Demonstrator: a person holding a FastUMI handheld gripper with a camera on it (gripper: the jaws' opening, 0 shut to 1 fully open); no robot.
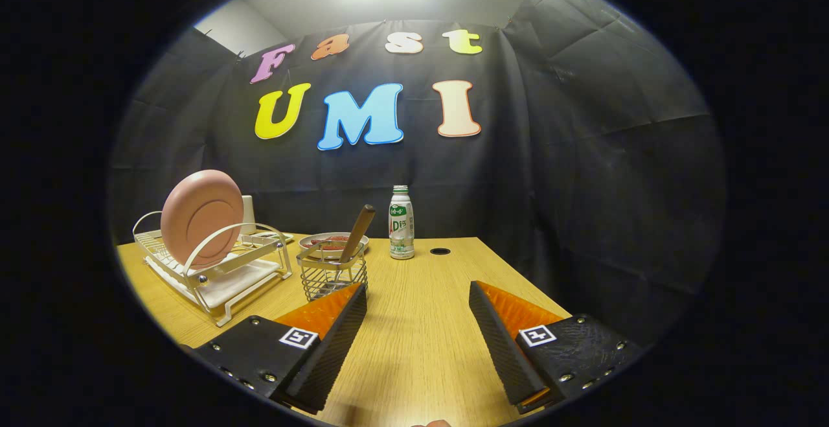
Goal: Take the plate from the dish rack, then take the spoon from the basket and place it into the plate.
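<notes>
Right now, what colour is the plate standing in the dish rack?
Pink. The plate shows best in the gripper view, beyond the open fingers.

Low gripper-mounted view — forward over table (414,349), toward booth wall (583,155)

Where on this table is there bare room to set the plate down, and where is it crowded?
Bare wood lies between the tool's open fingers and on to the bottle and table hole. The side with dish rack, plate, wire basket and spoon is crowded.
</notes>
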